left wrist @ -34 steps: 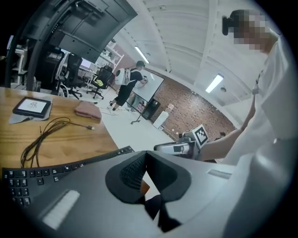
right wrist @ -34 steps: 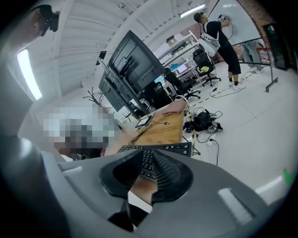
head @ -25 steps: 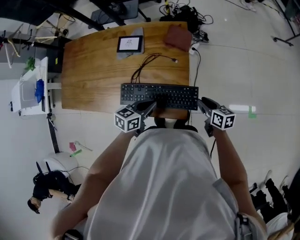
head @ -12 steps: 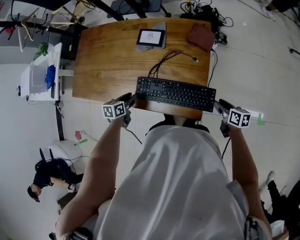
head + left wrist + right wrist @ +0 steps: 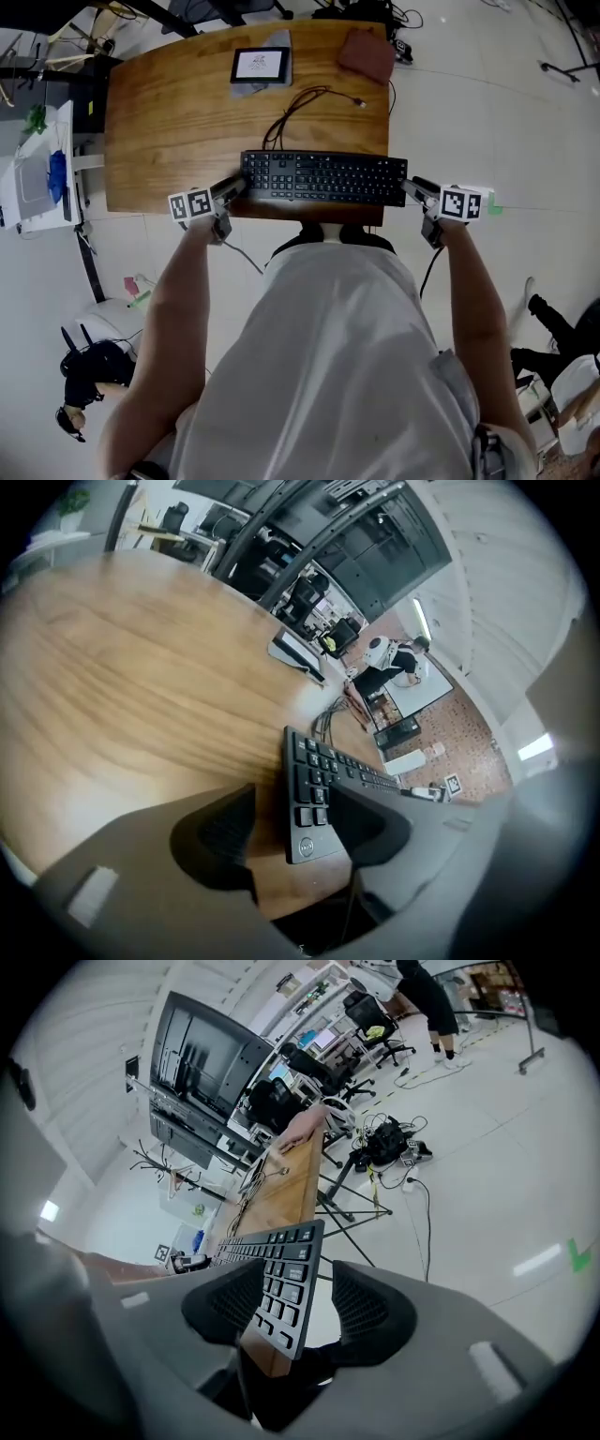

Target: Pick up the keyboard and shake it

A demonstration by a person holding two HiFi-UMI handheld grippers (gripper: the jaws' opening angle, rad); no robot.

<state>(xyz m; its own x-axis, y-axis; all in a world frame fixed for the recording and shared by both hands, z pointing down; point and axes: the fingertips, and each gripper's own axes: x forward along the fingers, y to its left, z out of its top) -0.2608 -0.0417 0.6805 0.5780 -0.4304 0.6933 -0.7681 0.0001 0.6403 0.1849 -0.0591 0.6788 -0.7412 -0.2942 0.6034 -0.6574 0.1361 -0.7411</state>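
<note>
A black keyboard (image 5: pixel 323 178) lies flat along the front edge of the wooden table (image 5: pixel 169 122). My left gripper (image 5: pixel 234 187) is at its left end. In the left gripper view the keyboard's end (image 5: pixel 305 817) sits between the jaws of the left gripper (image 5: pixel 295 832), whose jaws have just been opening; the left pad (image 5: pixel 220 832) stands clear of it. My right gripper (image 5: pixel 412 187) is at the right end. There the number-pad end (image 5: pixel 281 1283) lies between the wide jaws of the right gripper (image 5: pixel 298 1307), which have also just been opening.
A tablet (image 5: pixel 261 66) and a brown pouch (image 5: pixel 367 56) lie at the table's far side. The keyboard's cable (image 5: pixel 300 108) loops between them. A white cart (image 5: pixel 37 173) stands left of the table. Cables lie on the floor beyond.
My left gripper has moved from the middle of the keyboard's front edge to its left end. The right gripper has stayed at the right end. The keyboard still lies on the table.
</note>
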